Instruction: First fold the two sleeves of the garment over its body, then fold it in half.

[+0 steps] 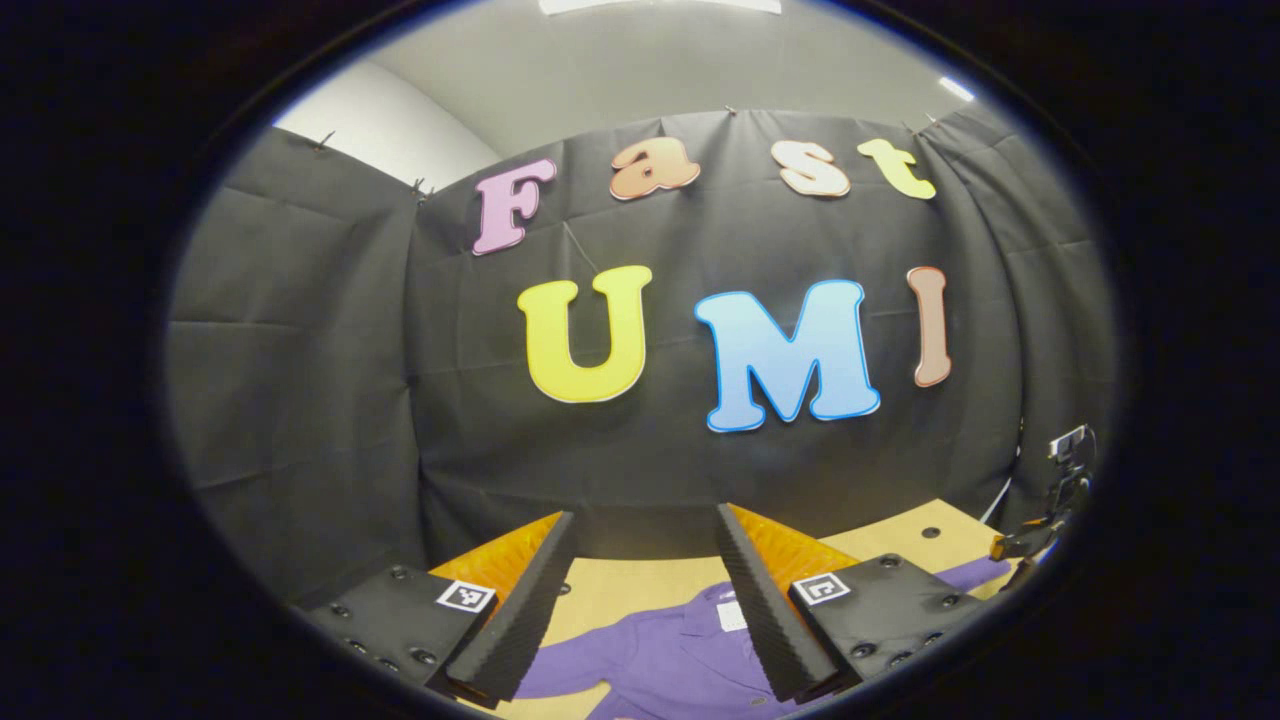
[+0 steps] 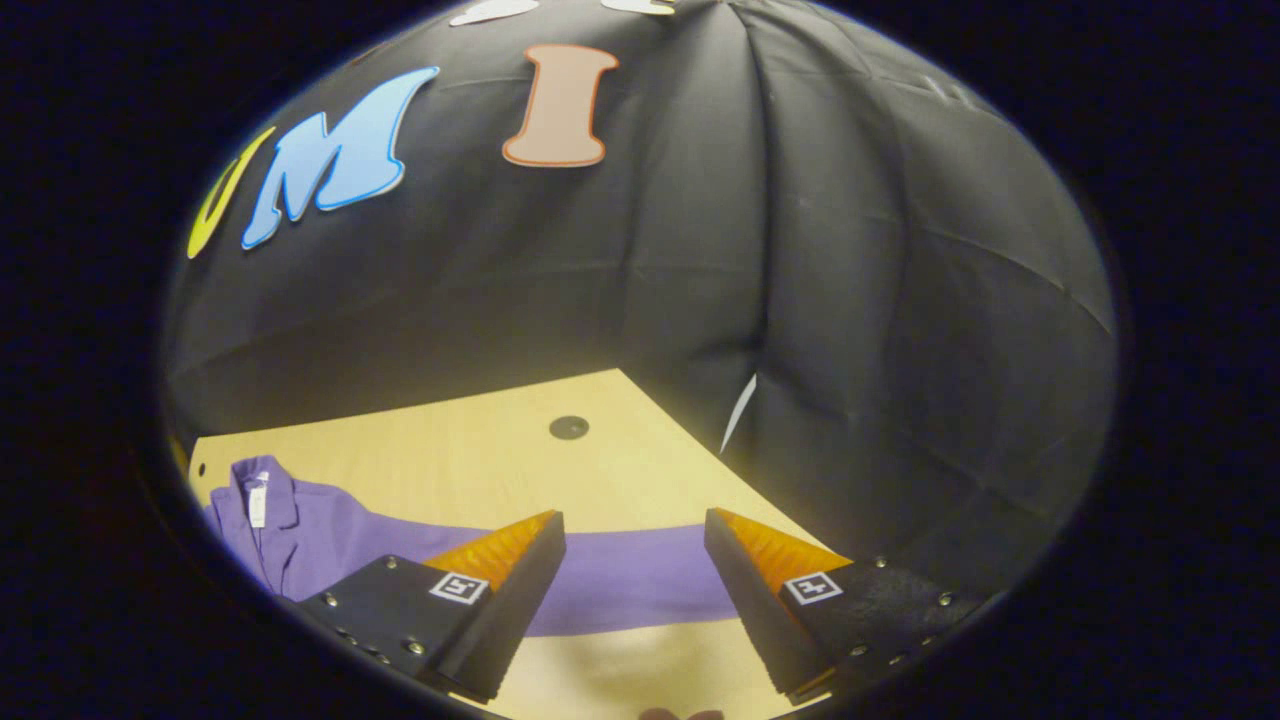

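A purple long-sleeved shirt (image 1: 670, 660) lies flat on the light wooden table (image 1: 640, 585), its collar with a white tag toward the far wall. My left gripper (image 1: 645, 600) is open above the collar area, nothing between its fingers. In the right gripper view the shirt (image 2: 300, 535) has one sleeve (image 2: 630, 585) stretched straight out to the right. My right gripper (image 2: 635, 590) is open over that sleeve, one finger on each side of it, not pressing it. The other gripper (image 1: 1040, 535) shows small at the far right of the left gripper view.
The black cloth wall (image 2: 800, 300) closes in the table on the far and right sides. A small dark round hole (image 2: 568, 427) marks the table beyond the sleeve. The table's corner (image 2: 625, 375) lies close to the wall.
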